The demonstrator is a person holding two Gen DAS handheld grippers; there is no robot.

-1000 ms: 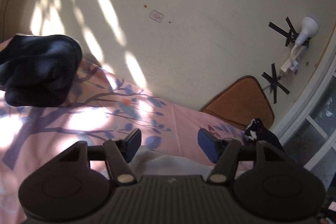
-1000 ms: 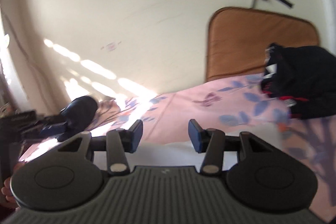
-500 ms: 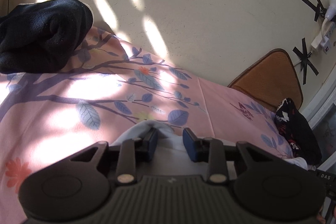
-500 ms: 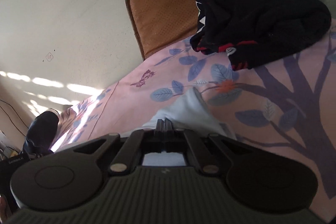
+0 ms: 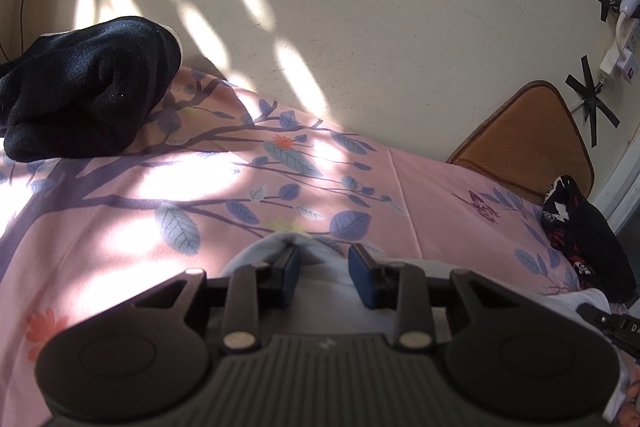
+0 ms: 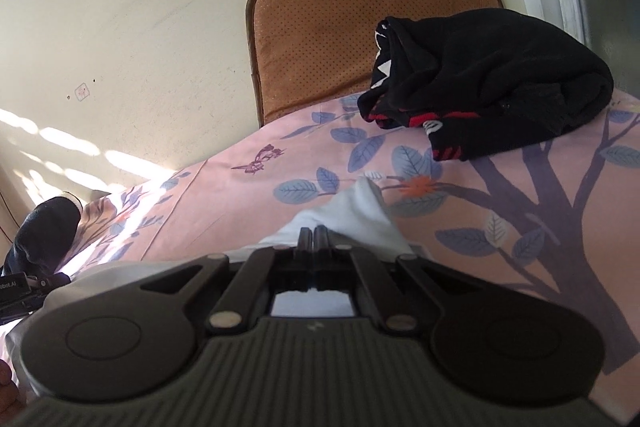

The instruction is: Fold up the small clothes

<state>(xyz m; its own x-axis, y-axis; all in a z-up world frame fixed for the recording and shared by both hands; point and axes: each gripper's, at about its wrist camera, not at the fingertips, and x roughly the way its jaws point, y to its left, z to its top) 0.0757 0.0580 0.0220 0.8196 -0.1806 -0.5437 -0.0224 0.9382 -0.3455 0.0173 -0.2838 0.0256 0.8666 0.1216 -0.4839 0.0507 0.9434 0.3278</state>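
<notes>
A small white garment (image 6: pixel 352 215) lies on the pink leaf-print sheet (image 6: pixel 460 267). My right gripper (image 6: pixel 314 233) is shut on the white garment's edge, and cloth bunches up just past its tips. The same garment shows in the left wrist view (image 5: pixel 320 263), pale grey-white under my left gripper (image 5: pixel 323 269). The left jaws stand apart with a fold of the cloth between the blue pads (image 5: pixel 290 267). The pads do not press it.
A black bundle (image 5: pixel 84 87) lies at the far left near the wall. A black garment with red and white print (image 6: pixel 492 83) lies at the right by a brown cushion (image 6: pixel 340 39). The wall carries taped cables and a plug (image 5: pixel 616 59).
Both grippers came down onto the white garment. The right one closed on its edge. The left one narrowed around a fold, then opened slightly wider.
</notes>
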